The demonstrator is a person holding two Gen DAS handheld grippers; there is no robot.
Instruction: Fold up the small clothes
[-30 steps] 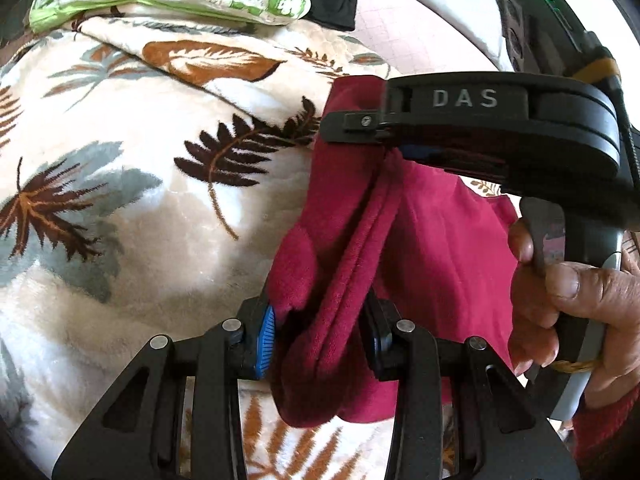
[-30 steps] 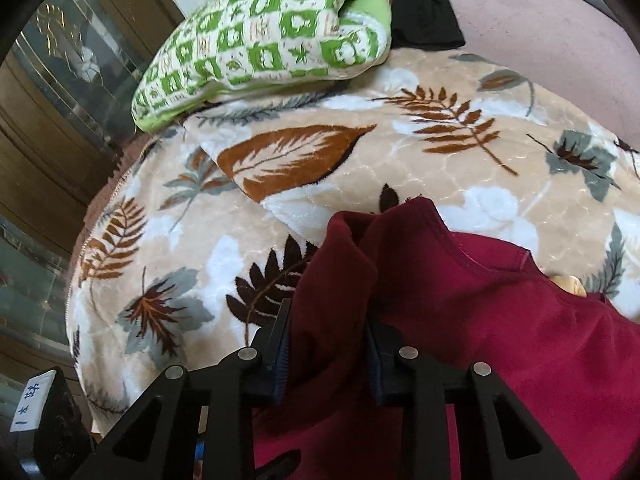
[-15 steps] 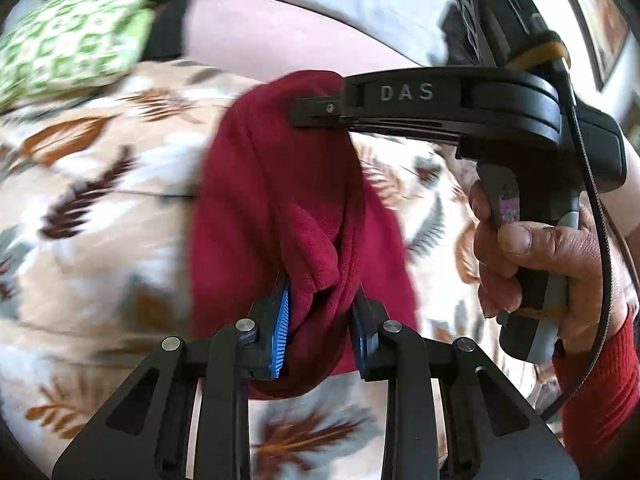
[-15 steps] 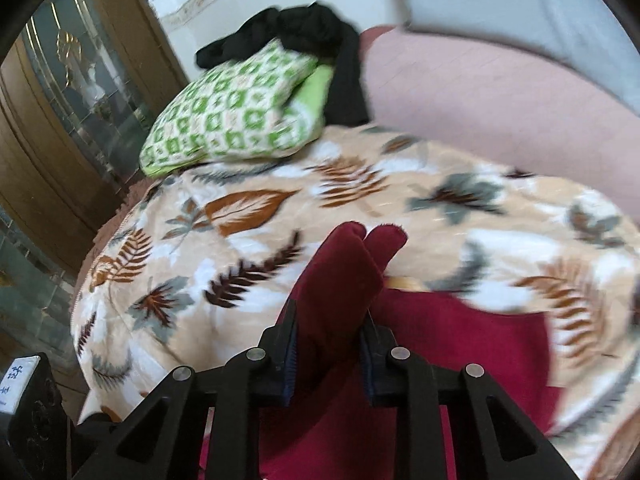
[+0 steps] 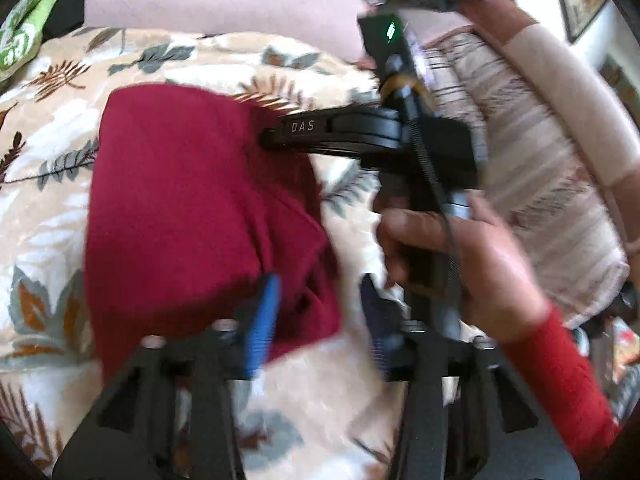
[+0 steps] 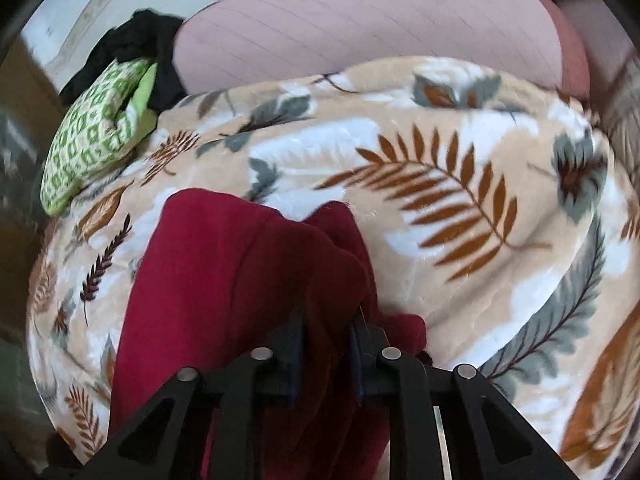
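A small dark red fleece garment (image 5: 180, 208) lies folded over on a leaf-patterned blanket (image 5: 52, 152). My left gripper (image 5: 316, 312) has its jaws apart, with the garment's near edge between them; the view is blurred. The right gripper shows in the left wrist view, its fingers (image 5: 296, 136) on the garment's far right edge. In the right wrist view the garment (image 6: 224, 288) is pinched between the jaws of my right gripper (image 6: 326, 344), and the cloth drapes down to the left.
A green and white patterned pillow (image 6: 96, 128) and a black cloth (image 6: 132, 48) lie at the far left of the bed. A pink sheet (image 6: 360, 28) lies beyond the blanket (image 6: 460, 208). A person in a striped top (image 5: 520, 160) is at the right.
Both grippers carried the garment's edge over to the right and down onto the blanket. The left jaws have opened wider and the cloth now lies flatter.
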